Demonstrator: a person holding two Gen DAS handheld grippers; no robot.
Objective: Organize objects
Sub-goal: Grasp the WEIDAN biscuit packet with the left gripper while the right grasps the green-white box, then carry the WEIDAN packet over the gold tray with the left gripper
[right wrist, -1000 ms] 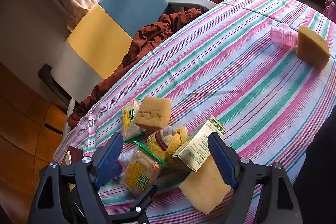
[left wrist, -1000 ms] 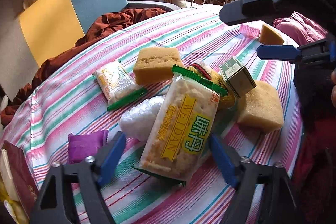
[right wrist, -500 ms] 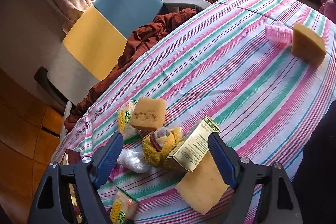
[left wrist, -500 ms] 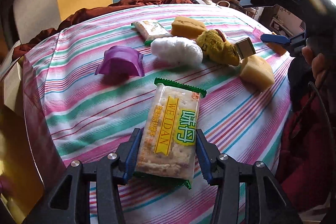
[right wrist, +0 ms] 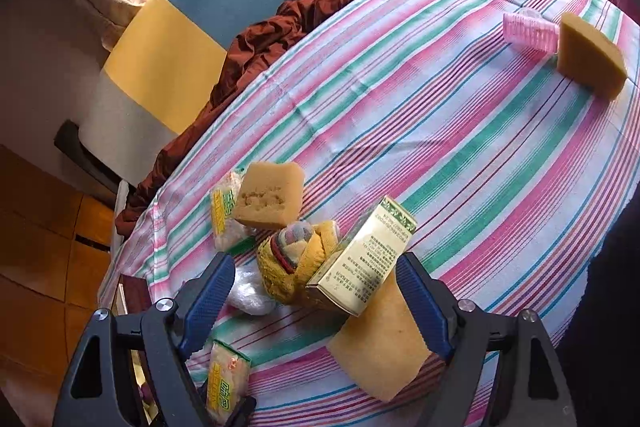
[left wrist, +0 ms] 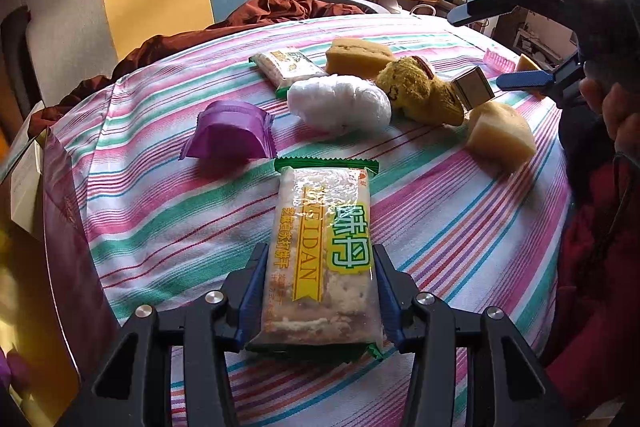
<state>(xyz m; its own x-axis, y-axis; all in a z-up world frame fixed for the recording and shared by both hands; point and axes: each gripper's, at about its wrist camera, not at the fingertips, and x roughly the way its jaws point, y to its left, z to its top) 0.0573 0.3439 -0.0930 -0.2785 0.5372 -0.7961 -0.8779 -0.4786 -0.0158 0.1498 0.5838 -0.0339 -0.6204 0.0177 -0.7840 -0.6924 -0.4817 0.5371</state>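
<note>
Two grippers up: left gripper [left wrist: 320,291] clamps the cracker pack [left wrist: 320,259], lifted near table edge [left wrist: 132,227], apart from the pile. Right gripper [right wrist: 316,291] gapes empty over green box [right wrist: 360,263]. Step: relocating pack; next needs a clear spot & gentle release

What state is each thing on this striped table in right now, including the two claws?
Left claw: shut on the cracker packet.
Cracker packet: sealed, gripped at its near end.
Right claw: open, empty.
Small carton: closed, tilted, propped on a sponge.
Purple wrapper: crumpled.
</note>
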